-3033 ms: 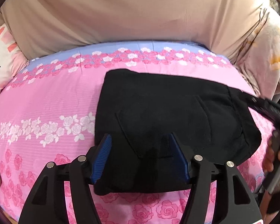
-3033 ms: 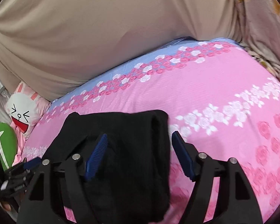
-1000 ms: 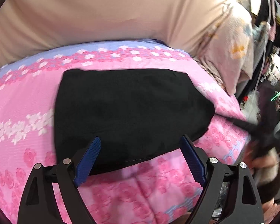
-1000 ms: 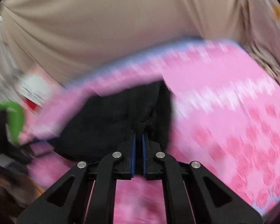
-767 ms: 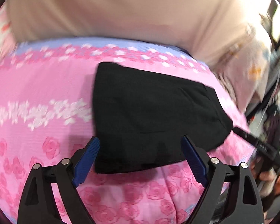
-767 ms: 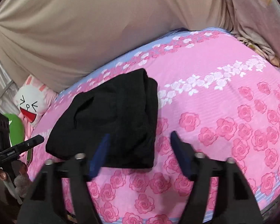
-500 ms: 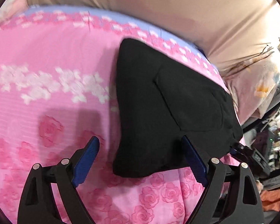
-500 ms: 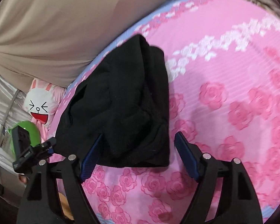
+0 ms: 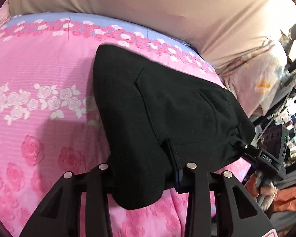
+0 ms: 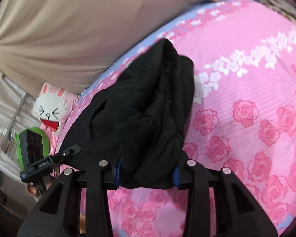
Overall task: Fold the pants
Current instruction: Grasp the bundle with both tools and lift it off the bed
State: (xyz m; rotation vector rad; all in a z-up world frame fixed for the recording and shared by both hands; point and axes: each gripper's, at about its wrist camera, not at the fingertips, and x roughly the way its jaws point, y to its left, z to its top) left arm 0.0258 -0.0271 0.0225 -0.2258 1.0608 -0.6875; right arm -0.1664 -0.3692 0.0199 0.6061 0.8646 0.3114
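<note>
The black pants [image 9: 167, 106] lie folded into a thick bundle on the pink rose-print bed. My left gripper [image 9: 142, 169] has closed on the bundle's near left corner; cloth bulges between the fingers and hides the left one. My right gripper [image 10: 147, 172] grips the near right edge of the pants [image 10: 148, 106], with bunched fabric between its blue pads. Each gripper shows in the other's view: the right gripper [image 9: 244, 148] at the bundle's far corner, the left gripper [image 10: 75, 150] at the left corner.
A beige sheet [image 9: 148, 6] hangs behind the bed. A rabbit-face pillow [image 10: 49, 108] and a green object [image 10: 32, 148] lie at the left end. A floral quilt [image 9: 262, 83] and room clutter sit past the right end. The pink bedspread [image 10: 246, 118] lies around the pants.
Both grippers were open half a second ago, straddling the pants' near edge. Both have now moved in and closed on the fabric at opposite near corners.
</note>
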